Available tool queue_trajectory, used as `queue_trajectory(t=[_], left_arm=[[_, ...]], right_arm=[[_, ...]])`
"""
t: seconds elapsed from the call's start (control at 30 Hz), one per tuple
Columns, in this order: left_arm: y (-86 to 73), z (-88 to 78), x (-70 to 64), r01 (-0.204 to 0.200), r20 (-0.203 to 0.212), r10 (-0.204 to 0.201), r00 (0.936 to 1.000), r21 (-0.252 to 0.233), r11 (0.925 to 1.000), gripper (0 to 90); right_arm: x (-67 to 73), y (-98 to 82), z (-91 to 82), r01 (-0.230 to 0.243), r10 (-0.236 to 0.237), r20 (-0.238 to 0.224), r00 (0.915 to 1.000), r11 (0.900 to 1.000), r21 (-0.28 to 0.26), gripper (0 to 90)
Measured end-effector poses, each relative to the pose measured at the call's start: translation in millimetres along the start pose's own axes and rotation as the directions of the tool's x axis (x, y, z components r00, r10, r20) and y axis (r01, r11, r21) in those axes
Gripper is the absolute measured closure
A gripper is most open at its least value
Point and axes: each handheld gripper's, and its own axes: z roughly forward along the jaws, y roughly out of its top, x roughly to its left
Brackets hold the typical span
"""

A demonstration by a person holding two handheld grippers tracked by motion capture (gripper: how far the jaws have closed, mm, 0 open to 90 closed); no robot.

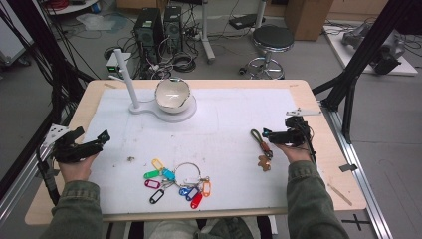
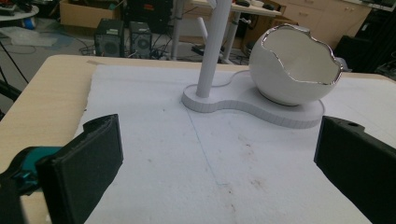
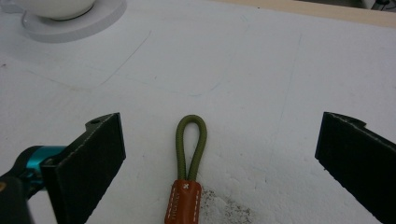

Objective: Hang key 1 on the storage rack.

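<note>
A keychain strap with an olive cord loop (image 3: pixel 190 145) and a brown leather tab (image 3: pixel 183 201) lies flat on the white mat (image 1: pixel 224 124). In the high view the strap (image 1: pixel 261 141) sits just left of my right gripper (image 1: pixel 268 134), with a small brown charm (image 1: pixel 264 163) at its near end. My right gripper (image 3: pixel 219 154) is open, its jaws wide on either side of the loop and not touching it. My left gripper (image 1: pixel 102 139) rests at the mat's left edge, and in its own view the left gripper (image 2: pixel 217 163) is open and holds nothing, facing the white egg-shaped bowl (image 2: pixel 294 65).
The bowl (image 1: pixel 172 94) sits on a white stand (image 1: pixel 164 110) with an upright post (image 1: pixel 125 74) at the back of the mat. A bunch of coloured key tags on a metal ring (image 1: pixel 181 181) lies near the front edge. A stool (image 1: pixel 271 42) stands beyond the table.
</note>
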Motion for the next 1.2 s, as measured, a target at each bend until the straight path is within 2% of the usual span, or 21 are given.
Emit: queue_trajectory(t=[0.1,0.37,0.6,0.87,0.97,1.03,1.07,1.1,1.13,1.2], left_arm=[[0.0,0.1,0.4,-0.002,-0.002,0.002,1.0,0.0,1.0,1.7],[-0.1,0.2,-0.3,-0.004,0.0,0.004,1.0,-0.001,1.0,1.7],[-0.1,0.3,0.4,-0.003,-0.003,0.003,1.0,-0.003,1.0,1.7],[-0.1,0.3,0.6,-0.005,-0.004,0.005,1.0,-0.003,1.0,1.7],[-0.1,0.3,0.6,-0.005,-0.003,0.005,1.0,-0.005,1.0,1.7],[-0.1,0.3,0.7,-0.006,-0.005,0.006,1.0,-0.002,1.0,1.7],[-0.1,0.4,0.6,-0.006,-0.005,0.006,1.0,-0.002,1.0,1.7],[-0.2,0.5,0.5,-0.006,-0.005,0.006,1.0,-0.002,1.0,1.7],[-0.2,0.5,0.4,-0.006,-0.004,0.006,1.0,-0.002,1.0,1.7],[-0.2,0.5,0.2,-0.006,-0.003,0.006,1.0,-0.001,1.0,1.7]], right_arm=[[-1.0,1.0,2.8,0.002,-0.002,0.003,1.0,1.0,0.02,0.5],[-4.2,-0.2,16.8,0.007,-0.006,-0.006,1.0,0.993,0.121,0.5],[-2.7,-4.0,26.1,0.024,-0.022,-0.014,0.9997,0.978,0.206,0.6],[0.8,-6.4,32.3,0.022,-0.017,-0.018,0.9997,0.964,0.263,2.8],[-0.1,-8.3,35.6,0.025,-0.018,-0.027,0.9995,0.953,0.302,4.3],[-0.2,-9.4,37.1,0.015,-0.012,-0.011,0.9999,0.945,0.327,4.9],[-0.1,-10.1,37.6,0.01,-0.012,0.001,0.9999,0.94,0.342,6.4],[-0.6,-10.6,37.8,0.01,-0.012,0.004,0.9999,0.936,0.353,16.4],[-0.6,-10.6,37.4,0.01,-0.012,0.003,0.9999,0.934,0.357,16.4],[-0.4,-10.6,37.2,0.015,-0.013,-0.009,0.9999,0.932,0.361,27.3]])
